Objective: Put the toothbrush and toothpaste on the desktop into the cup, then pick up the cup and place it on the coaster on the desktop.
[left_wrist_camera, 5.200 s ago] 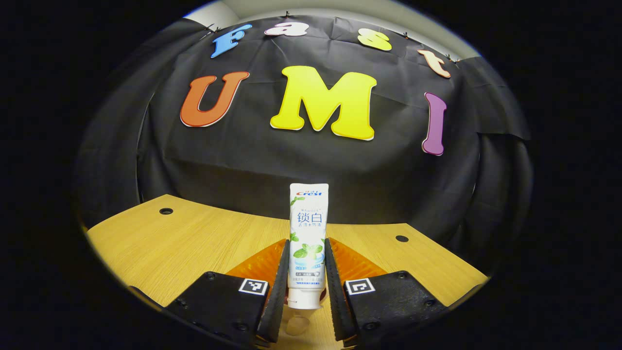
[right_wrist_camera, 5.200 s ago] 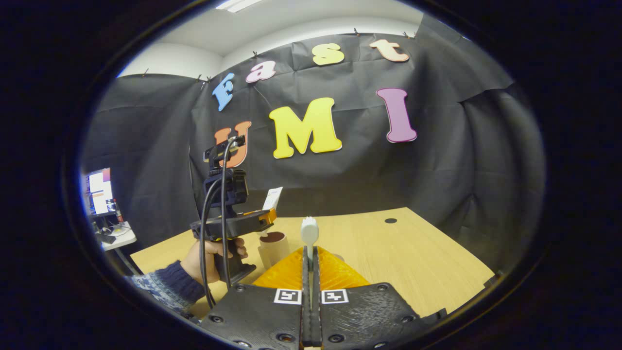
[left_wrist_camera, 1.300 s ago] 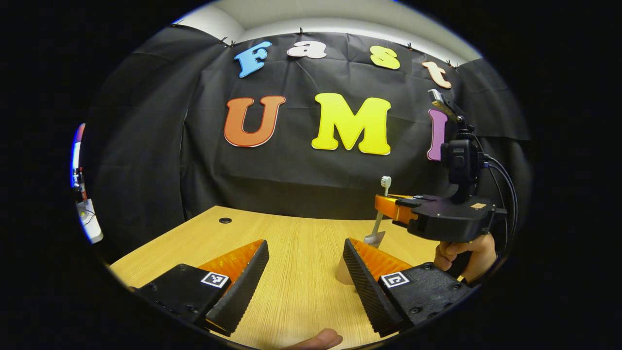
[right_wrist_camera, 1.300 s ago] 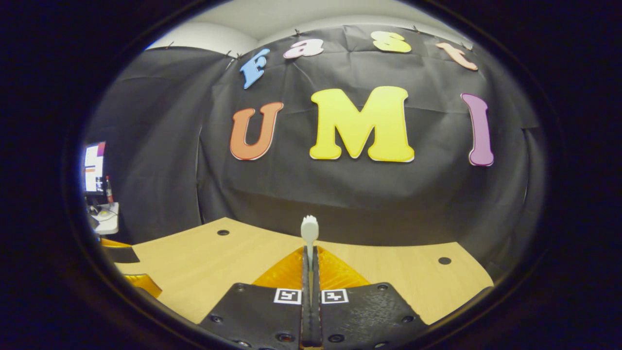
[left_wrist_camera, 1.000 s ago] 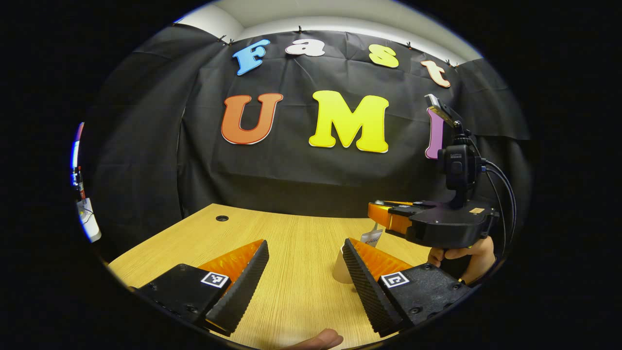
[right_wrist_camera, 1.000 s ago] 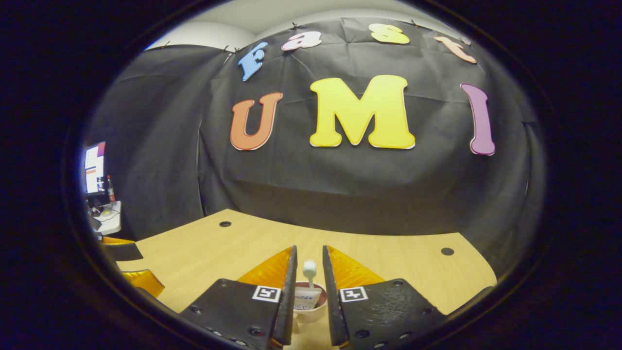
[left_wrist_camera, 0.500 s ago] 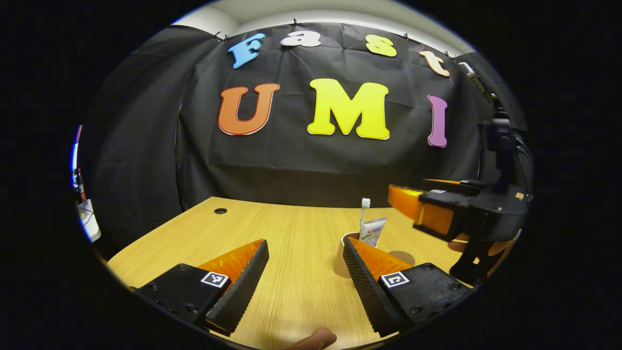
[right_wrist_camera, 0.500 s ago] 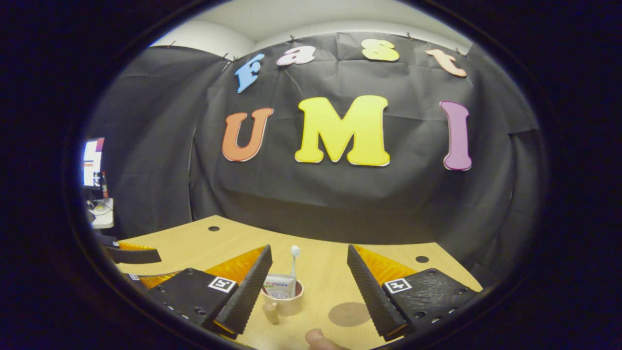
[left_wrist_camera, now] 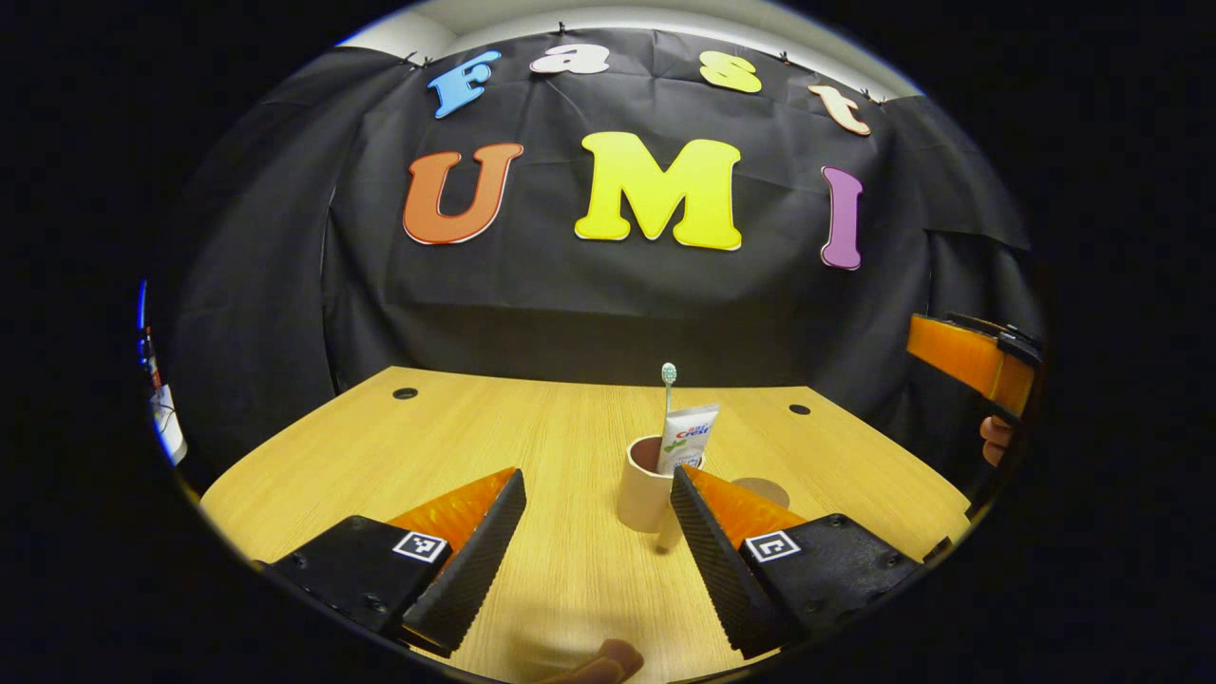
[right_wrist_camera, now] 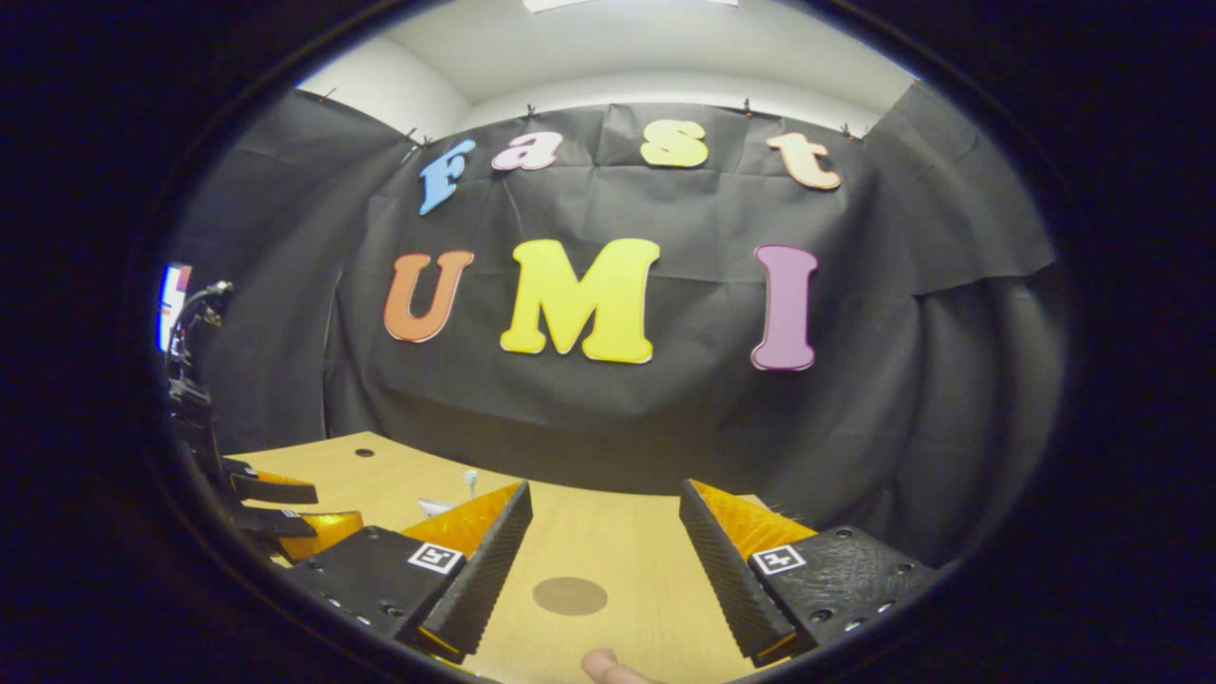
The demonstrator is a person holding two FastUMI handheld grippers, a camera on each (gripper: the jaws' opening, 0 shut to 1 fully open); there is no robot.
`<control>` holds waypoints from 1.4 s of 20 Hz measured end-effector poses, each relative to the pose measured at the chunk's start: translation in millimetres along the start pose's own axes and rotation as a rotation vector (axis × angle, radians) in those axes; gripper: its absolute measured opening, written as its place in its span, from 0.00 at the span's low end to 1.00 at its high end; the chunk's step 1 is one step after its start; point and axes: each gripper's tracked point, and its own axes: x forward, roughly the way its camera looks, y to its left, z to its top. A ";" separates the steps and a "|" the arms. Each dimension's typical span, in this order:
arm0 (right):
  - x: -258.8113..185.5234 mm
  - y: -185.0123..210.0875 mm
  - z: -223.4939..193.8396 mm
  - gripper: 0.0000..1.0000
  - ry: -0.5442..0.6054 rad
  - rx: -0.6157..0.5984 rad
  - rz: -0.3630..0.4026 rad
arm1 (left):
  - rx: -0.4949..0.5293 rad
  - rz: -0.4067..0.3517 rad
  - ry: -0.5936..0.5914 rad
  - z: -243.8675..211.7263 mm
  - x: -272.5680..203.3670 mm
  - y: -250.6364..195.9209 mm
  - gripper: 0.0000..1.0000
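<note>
A beige cup (left_wrist_camera: 642, 494) stands on the wooden desk (left_wrist_camera: 532, 427) with the toothbrush (left_wrist_camera: 669, 373) and the toothpaste tube (left_wrist_camera: 686, 439) upright inside it. My left gripper (left_wrist_camera: 597, 475) is open, and the cup sits just ahead beside its right finger. A round brown coaster (left_wrist_camera: 766, 490) lies right of the cup, partly behind that finger. My right gripper (right_wrist_camera: 605, 489) is open over the desk with the coaster (right_wrist_camera: 570, 596) lying between its fingers. In the right gripper view the toothbrush head (right_wrist_camera: 469, 477) and the tube's top (right_wrist_camera: 435, 506) peek over its left finger, which hides the cup.
The right gripper (left_wrist_camera: 971, 355) hangs at the far right edge of the left gripper view. The left gripper (right_wrist_camera: 274, 503) sits at the left of the right gripper view. Cable holes (left_wrist_camera: 406, 392) (left_wrist_camera: 799, 409) mark the desk's back. The black cloth wall closes the far side.
The right gripper opened, left the toothbrush in the cup, and drew back to the right; the coaster now lies between its fingers. The left gripper has stayed open and turned toward the cup.
</note>
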 end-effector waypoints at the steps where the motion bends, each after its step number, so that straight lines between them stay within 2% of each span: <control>1: -6.7 -12.4 1.9 0.95 -0.004 -0.006 -0.021 | 0.008 -0.008 0.021 -0.9 1.7 -6.2 0.98; 3: -19.9 -32.7 5.3 0.95 -0.005 -0.006 -0.058 | 0.026 0.010 0.040 3.4 5.8 -8.1 0.98; 5: -32.3 -38.1 4.5 0.94 0.005 0.004 -0.050 | 0.040 0.000 0.079 3.6 15.5 -17.1 0.98; 10: -53.5 -56.6 -7.7 0.94 0.017 -0.001 -0.085 | 0.024 -0.081 0.345 -28.4 33.4 -40.2 0.98; 14: -61.2 -48.6 -27.9 0.95 0.058 0.007 -0.052 | 0.004 -0.034 0.521 -36.7 58.8 -41.9 0.98; 15: -62.9 -45.4 -32.5 0.95 0.063 0.006 -0.034 | -0.012 -0.029 0.575 -41.6 64.3 -40.2 1.00; 17: -64.3 -44.3 -36.3 0.94 0.074 -0.003 -0.019 | -0.034 -0.005 0.664 -50.2 74.7 -32.0 0.96; 19: -65.5 -45.7 -36.4 0.95 0.074 -0.008 -0.013 | -0.012 0.037 0.696 -50.1 84.0 -30.0 0.96; 22: -65.8 -49.9 -34.9 0.95 0.066 0.011 -0.005 | 0.028 0.046 0.771 -59.6 90.4 -37.2 0.95; 25: -62.8 -61.4 -33.7 0.94 0.055 0.036 -0.019 | 0.042 0.074 0.878 -82.2 98.9 -22.1 0.92; 26: -61.2 -64.4 -33.4 0.94 0.055 0.049 -0.020 | 0.049 0.089 0.892 -85.9 103.8 -17.2 0.94; 28: -61.9 -67.6 -35.0 0.93 0.059 0.077 -0.014 | 0.017 0.086 0.924 -94.3 109.1 -23.5 0.87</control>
